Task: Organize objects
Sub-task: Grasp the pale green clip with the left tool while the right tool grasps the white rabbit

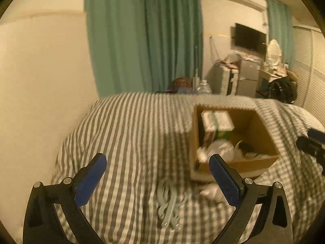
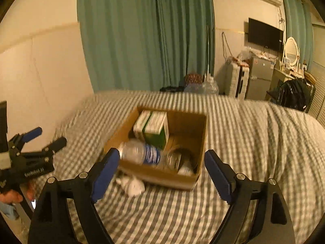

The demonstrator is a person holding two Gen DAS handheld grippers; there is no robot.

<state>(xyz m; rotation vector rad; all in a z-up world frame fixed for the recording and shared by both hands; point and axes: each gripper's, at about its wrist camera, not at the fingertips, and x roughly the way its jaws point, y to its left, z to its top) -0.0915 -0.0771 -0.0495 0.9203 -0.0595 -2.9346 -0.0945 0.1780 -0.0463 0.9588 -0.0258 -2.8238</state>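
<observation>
Cardboard box (image 2: 183,174) set on a striped bed (image 2: 243,132), both tools held apart and empty.

Inside the box, a green and white carton (image 2: 155,127) is seen standing toward the far wall, and a clear water bottle (image 2: 142,152) is laid on its side along the near wall. A crumpled white cloth (image 2: 132,184) is seen on the bed just in front of the box, and a pale coiled cable (image 1: 169,199) is laid a little nearer than the box. The left tool (image 1: 158,172) is spread wide above the bed, nothing gripped. The right tool (image 2: 161,163) is likewise spread wide, just short of the box, nothing pinched.
</observation>
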